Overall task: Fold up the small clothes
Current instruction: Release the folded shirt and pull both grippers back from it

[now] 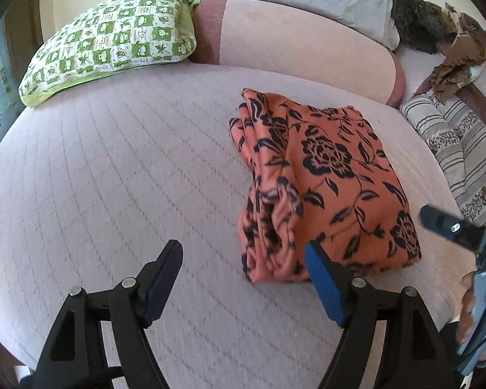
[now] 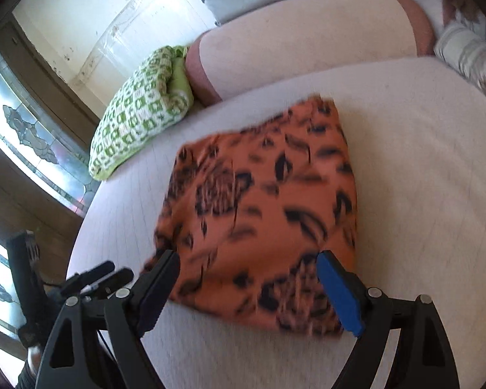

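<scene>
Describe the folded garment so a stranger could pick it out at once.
On the pale quilted bed, in front of the long pink bolster, lies the folded garment. It alone is orange with black roses and leaves; the pillow to its left is green-and-white checked.

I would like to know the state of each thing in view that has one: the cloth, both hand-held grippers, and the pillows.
Orange floral cloth: folded into a thick bundle, lying on the bed, not held.
Left hand-held gripper: open, empty, just short of the cloth.
Right hand-held gripper: open, empty, over the cloth's near edge.
Green checked pillow: lying flat at the bed's far corner.
Striped pillow: lying beside the bed.
</scene>
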The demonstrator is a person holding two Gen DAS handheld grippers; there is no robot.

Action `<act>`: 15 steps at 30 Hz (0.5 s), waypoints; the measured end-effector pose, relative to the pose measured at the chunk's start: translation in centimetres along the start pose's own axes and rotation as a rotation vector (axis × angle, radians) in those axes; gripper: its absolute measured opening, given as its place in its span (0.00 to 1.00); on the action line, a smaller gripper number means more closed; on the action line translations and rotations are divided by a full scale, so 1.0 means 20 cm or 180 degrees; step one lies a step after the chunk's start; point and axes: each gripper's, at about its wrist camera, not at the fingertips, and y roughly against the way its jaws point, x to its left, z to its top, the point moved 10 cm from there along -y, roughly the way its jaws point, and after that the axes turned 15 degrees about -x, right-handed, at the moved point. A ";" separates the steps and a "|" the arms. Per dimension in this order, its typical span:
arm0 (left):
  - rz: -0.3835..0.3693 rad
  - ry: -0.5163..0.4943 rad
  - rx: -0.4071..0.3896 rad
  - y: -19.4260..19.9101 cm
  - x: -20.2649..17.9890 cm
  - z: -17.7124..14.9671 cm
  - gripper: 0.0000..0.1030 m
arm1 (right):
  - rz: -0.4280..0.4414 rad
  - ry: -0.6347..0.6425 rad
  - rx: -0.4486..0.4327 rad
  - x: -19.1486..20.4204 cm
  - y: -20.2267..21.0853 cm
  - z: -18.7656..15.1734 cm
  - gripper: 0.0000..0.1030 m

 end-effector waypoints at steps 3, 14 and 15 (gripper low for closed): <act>0.0023 -0.0005 -0.0013 0.06 0.00 -0.02 0.76 | -0.0040 -0.0071 0.0161 -0.05 -0.09 -0.10 0.86; 0.0089 -0.0036 -0.0109 0.21 -0.01 -0.04 0.78 | 0.0022 -0.0082 0.0034 0.02 -0.10 -0.07 0.90; 0.0093 -0.0041 -0.0096 0.22 -0.01 -0.04 0.78 | -0.0065 -0.0082 0.0168 -0.03 -0.16 -0.13 0.90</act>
